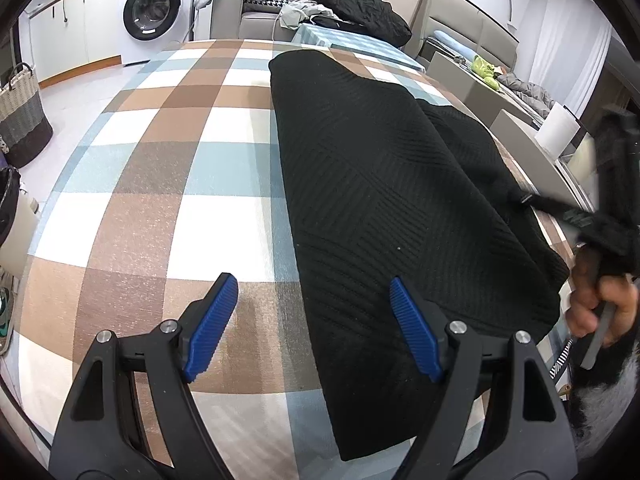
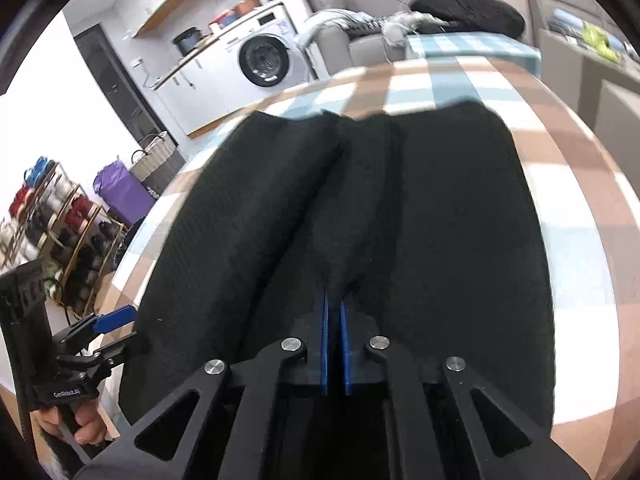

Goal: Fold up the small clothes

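Note:
A black ribbed knit garment [image 1: 384,184] lies on the checked tablecloth [image 1: 160,184], partly folded lengthwise. My left gripper [image 1: 312,304] is open and empty just above the cloth's near left edge; its right finger is over the garment. My right gripper [image 2: 334,304] is shut on a raised fold of the same garment [image 2: 360,208], pinching it between the blue pads. The left gripper also shows at the left edge of the right wrist view [image 2: 116,328], open beside the garment. The right hand shows in the left wrist view at the garment's right edge [image 1: 600,300].
A second black garment [image 1: 360,8] lies on a sofa beyond the table. A washing machine [image 1: 154,10] and a woven basket [image 1: 22,116] stand at the left. A white roll [image 1: 558,130] stands off the table's right edge. A shelf rack [image 2: 52,224] is at left.

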`<state>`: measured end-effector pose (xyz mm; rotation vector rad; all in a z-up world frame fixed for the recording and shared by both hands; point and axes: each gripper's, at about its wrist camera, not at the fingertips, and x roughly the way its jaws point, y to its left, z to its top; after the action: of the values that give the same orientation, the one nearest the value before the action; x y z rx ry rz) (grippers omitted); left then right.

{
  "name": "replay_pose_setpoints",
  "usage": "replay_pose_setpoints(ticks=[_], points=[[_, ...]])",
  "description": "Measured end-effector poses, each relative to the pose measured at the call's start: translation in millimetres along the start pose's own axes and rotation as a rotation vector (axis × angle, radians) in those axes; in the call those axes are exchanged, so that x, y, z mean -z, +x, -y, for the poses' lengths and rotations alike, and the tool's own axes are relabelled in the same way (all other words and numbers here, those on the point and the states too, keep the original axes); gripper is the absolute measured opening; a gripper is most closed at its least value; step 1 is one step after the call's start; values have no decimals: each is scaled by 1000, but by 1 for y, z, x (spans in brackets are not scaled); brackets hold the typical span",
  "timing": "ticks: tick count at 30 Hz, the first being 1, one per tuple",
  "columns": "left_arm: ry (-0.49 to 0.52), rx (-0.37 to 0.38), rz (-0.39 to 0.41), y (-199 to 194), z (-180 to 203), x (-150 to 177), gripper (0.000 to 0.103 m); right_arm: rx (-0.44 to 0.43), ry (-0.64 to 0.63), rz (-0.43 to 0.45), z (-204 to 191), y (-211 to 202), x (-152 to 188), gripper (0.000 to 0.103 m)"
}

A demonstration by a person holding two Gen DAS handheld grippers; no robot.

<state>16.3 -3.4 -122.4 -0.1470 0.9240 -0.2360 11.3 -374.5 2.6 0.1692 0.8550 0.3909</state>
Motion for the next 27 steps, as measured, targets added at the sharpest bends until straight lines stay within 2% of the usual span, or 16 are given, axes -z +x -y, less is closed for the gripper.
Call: replay_pose_setpoints(ticks=[2,4,7,10,13,15,16,17,18,19,20,21,23,24,27], points=[[-1,-1,7,-2,-1,0,76,-10,-18,83,-3,-25,-6,4],[-5,6,8,0,-1,-1,76,45,-26,123,0,-39,-7,4],[-8,5,-11,6,1,0,76,106,-42,10,14,-16,1,5],[5,6,-13,9,6,1,76,135,13,-107,35,5,9,10],[14,-1,-6,12,9,1,76,102,30,-79,43,-12,19,15],[4,-3,-7,16,10,-2,76,106,43,-42,51,-33,26,26],[2,-2,-10,18,10,-3,76,120,51,-26,54,-42,29,27],[11,-10,-4,20,11,-4,74,132,60,-14,56,-51,32,30],[26,-19,-2,21,14,-5,63,147,69,-3,61,-59,37,34],[40,-15,-3,22,17,-6,57,168,73,1,66,-66,41,36],[51,5,0,22,20,-7,40,182,70,-6,71,-68,44,37],[61,18,-1,22,23,-7,31,188,65,-16,70,-70,46,37],[92,-17,14,21,30,-9,22,174,62,-44,70,-66,53,37],[103,-25,18,21,32,-9,19,161,53,-54,68,-64,56,33],[98,-39,24,19,27,-10,18,139,19,-92,59,-54,60,22]])
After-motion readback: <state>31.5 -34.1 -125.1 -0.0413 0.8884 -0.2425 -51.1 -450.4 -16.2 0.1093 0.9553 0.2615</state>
